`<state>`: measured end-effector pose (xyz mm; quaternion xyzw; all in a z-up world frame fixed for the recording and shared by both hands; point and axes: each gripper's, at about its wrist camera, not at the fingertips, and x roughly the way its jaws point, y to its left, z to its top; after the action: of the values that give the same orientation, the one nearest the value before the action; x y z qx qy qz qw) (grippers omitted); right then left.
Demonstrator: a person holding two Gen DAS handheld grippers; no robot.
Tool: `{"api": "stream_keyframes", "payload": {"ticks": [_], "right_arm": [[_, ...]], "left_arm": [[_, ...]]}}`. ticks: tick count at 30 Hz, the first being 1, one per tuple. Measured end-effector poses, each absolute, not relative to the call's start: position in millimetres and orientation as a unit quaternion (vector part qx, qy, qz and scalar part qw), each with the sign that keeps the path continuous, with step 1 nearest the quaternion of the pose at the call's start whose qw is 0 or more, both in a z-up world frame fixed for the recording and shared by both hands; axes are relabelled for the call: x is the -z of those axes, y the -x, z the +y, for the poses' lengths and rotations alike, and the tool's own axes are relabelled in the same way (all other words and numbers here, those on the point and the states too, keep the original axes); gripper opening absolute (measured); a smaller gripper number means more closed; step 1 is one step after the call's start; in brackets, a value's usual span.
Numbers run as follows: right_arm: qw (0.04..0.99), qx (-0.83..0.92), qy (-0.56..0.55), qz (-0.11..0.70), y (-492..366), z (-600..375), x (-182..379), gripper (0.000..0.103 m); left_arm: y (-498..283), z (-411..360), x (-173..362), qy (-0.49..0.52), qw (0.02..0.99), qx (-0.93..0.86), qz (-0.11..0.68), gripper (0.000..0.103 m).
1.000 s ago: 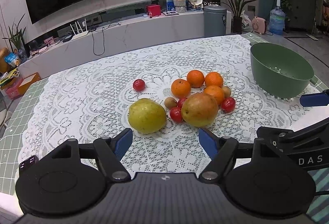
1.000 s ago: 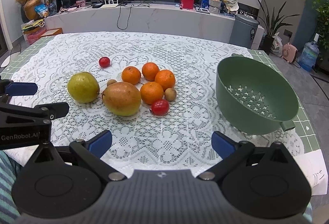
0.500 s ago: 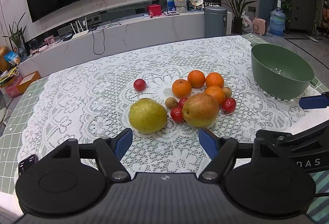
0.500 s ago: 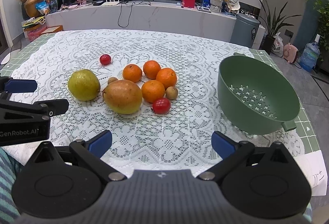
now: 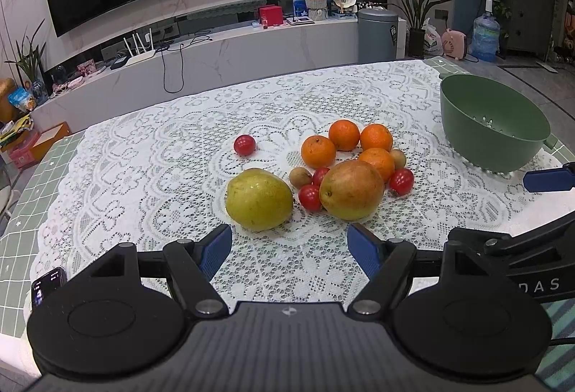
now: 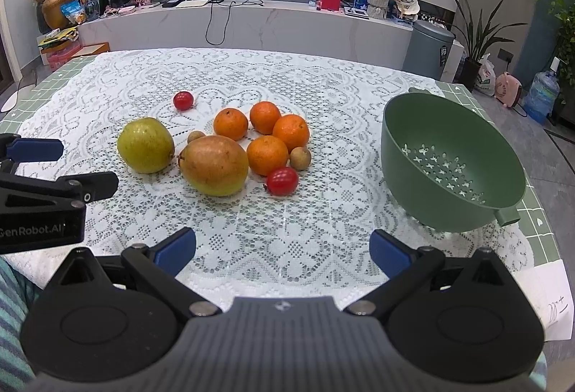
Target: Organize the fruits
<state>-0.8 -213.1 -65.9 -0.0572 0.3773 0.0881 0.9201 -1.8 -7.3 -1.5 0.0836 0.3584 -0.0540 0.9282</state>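
Your left hand-held gripper (image 5: 289,250) hangs spread and empty over the near edge of the lace-covered counter (image 5: 151,176), just short of the green pear (image 5: 258,198). Your right hand-held gripper (image 6: 282,253) is spread wide too, gripping nothing. The fruit sits mid-counter: the reddish pear (image 6: 214,165) touches four oranges (image 6: 266,155), with cherry tomatoes (image 6: 282,180) beside them. The empty green colander (image 6: 452,162) stands to the right, well apart.

Right gripper (image 6: 282,250) advanced slightly toward fruit pile; left gripper (image 5: 289,250) barely nudged forward.
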Motion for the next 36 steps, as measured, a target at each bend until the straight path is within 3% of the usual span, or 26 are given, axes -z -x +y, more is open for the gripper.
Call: {"api": "stream_keyframes", "payload": {"ticks": [18, 26, 36], "right_arm": [[0.92, -0.088, 0.054, 0.379, 0.8, -213.4, 68.2, 0.099], [0.942, -0.126, 0.035, 0.309, 9.6, -215.4, 64.9, 0.099], [0.945, -0.128, 0.053, 0.296, -2.1, -202.8, 71.8, 0.099]], "left_arm": [[1.9, -4.6, 2.7, -0.082, 0.928, 0.054, 0.359, 0.087], [0.8, 2.0, 3.2, -0.075, 0.932, 0.055, 0.35, 0.08], [-4.9, 5.9, -1.7, -0.075, 0.939, 0.053, 0.332, 0.079]]}}
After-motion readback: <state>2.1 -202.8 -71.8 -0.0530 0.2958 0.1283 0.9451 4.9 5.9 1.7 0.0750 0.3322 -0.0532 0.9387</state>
